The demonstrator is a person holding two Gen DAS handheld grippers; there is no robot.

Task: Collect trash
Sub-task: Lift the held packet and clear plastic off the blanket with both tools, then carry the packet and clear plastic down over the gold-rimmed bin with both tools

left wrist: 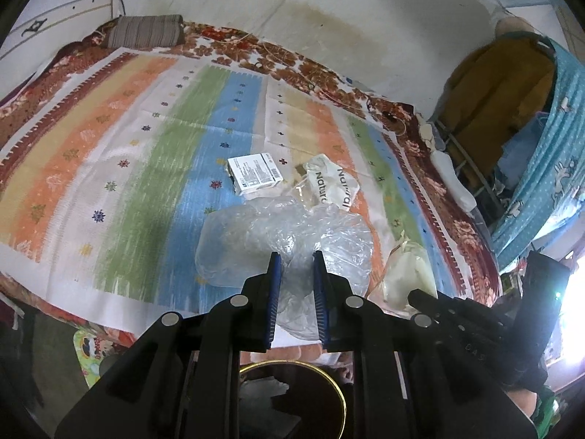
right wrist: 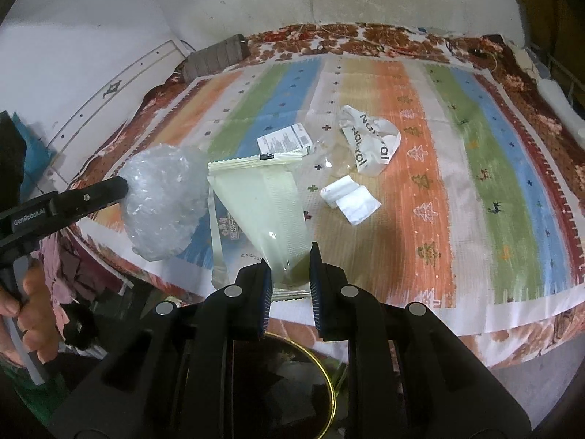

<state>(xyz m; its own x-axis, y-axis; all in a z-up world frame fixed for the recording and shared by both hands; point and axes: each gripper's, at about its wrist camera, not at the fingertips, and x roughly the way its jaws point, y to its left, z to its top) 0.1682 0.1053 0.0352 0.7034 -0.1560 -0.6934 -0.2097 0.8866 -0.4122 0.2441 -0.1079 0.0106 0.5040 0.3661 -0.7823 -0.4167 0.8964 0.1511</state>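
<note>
My left gripper [left wrist: 295, 256] is shut on a crumpled clear plastic bag [left wrist: 256, 241] and holds it above the bed's near edge; the bag also shows in the right wrist view [right wrist: 164, 205]. My right gripper [right wrist: 290, 256] is shut on a pale translucent pouch [right wrist: 263, 205], held up off the bed; it shows in the left wrist view [left wrist: 406, 274]. On the striped bedspread [right wrist: 402, 183] lie a small white printed box [left wrist: 256, 175], a white "Natural" wrapper [right wrist: 373, 142] and a crumpled white paper [right wrist: 351, 201].
A dark bin with a gold rim [right wrist: 292, 384] stands below both grippers at the bed's near edge. A striped pillow [left wrist: 146, 31] lies at the far corner. The wall runs behind the bed. Clothes hang on a rack [left wrist: 512, 109] at the right.
</note>
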